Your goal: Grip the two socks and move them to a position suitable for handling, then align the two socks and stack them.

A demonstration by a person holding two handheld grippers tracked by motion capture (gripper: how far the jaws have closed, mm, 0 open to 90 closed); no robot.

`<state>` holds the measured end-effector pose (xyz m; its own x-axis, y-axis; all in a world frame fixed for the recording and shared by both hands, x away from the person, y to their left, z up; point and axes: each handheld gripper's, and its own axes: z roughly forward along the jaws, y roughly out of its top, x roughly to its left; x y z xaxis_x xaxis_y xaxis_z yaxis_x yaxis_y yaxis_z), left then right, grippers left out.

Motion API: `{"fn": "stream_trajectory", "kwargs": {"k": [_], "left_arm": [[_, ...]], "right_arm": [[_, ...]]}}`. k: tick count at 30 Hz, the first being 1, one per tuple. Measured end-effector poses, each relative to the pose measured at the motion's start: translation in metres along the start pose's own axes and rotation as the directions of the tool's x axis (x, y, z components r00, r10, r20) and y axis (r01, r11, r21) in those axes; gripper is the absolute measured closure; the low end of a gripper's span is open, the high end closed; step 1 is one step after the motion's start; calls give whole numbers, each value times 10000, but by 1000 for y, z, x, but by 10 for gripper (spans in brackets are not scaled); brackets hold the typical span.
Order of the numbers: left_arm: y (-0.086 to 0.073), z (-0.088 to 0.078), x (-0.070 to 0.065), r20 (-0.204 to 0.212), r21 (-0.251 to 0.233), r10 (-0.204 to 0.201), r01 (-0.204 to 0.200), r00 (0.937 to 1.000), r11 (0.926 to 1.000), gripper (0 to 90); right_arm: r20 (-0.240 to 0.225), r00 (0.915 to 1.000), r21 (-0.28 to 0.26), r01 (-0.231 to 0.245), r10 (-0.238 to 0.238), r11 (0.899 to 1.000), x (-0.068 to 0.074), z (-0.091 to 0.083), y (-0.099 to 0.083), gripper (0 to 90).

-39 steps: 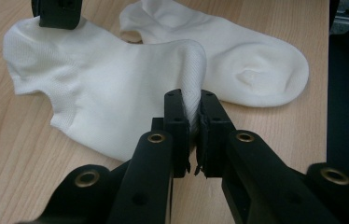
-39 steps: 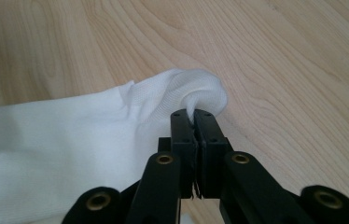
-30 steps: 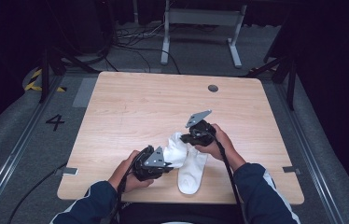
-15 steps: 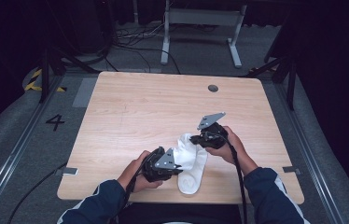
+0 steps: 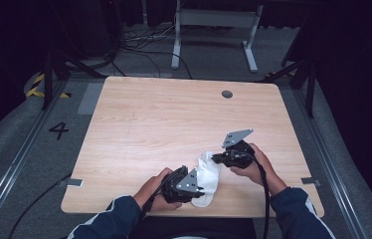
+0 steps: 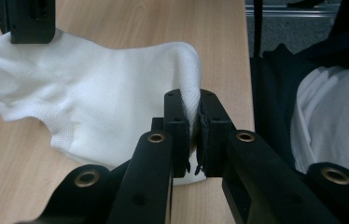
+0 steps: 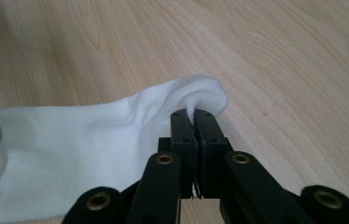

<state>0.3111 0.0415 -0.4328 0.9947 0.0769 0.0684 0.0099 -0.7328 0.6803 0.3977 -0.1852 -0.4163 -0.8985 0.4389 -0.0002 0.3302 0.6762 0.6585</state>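
We note the left gripper (image 6: 192, 135) with its jaws clenched on an edge of the white sock (image 6: 98, 102): in the left gripper view a thin fold of knit fabric sits pinched between the two black pads, and the rest of the sock spreads away from them across the table (image 6: 116, 21). The right gripper (image 7: 194, 140) is likewise clamped tight on the sock (image 7: 70, 144), its jaws pressed together on a rolled lip of fabric at the sock's other end, with the cloth bulging just above the tips. From above, the left gripper (image 5: 194, 185) holds the near end and the right gripper (image 5: 220, 158) the far end, so the sock (image 5: 208, 175) lies between them, slack and somewhat bunched, near the front edge of the table (image 5: 174, 114). We judge the work to be the handling of this sock, probably straightening or folding it. Done so far, as things lie: both ends are grasped and the sock rests largely on the wood, apart from the lifted edges at each grip. Left to do: the fabric is still rumpled, not flat or neatly doubled, and neither end is released. In the left gripper view the other gripper's jaw (image 6: 25, 21) touches the sock's far corner.
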Motion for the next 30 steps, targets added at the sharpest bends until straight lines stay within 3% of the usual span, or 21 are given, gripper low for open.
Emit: {"fn": "stream_trajectory", "kwargs": {"k": [7, 10, 13, 18, 25, 30], "left_arm": [[0, 8, -4, 368, 314, 259, -271, 9990, 9991, 841], [-2, 9, -5, 229, 618, 428, -441, 9988, 9971, 841], [-5, 9, -6, 330, 755, 331, -355, 9989, 9965, 841], [-8, 15, -3, 337, 1148, 391, -428, 9987, 9925, 838], [-16, 20, -2, 502, 1484, -24, -51, 9987, 9889, 807], [-21, 18, 1, 515, 1317, -397, 327, 9979, 9907, 669]], "right_arm": [[-29, 10000, 108, -48, 48, 9999, 4, 2, -11, 882], [90, 10000, 108, 9, -10, 9999, 5, 5, -13, 882], [106, 9998, 79, 152, -153, 9999, 4, 8, -14, 882], [243, 9996, 245, -141, 135, 9996, -1, 13, -21, 882], [488, 9982, 441, -383, 362, 9983, -4, 18, -31, 851], [663, 9970, 476, -428, 396, 9980, -5, 21, -35, 808]]}}
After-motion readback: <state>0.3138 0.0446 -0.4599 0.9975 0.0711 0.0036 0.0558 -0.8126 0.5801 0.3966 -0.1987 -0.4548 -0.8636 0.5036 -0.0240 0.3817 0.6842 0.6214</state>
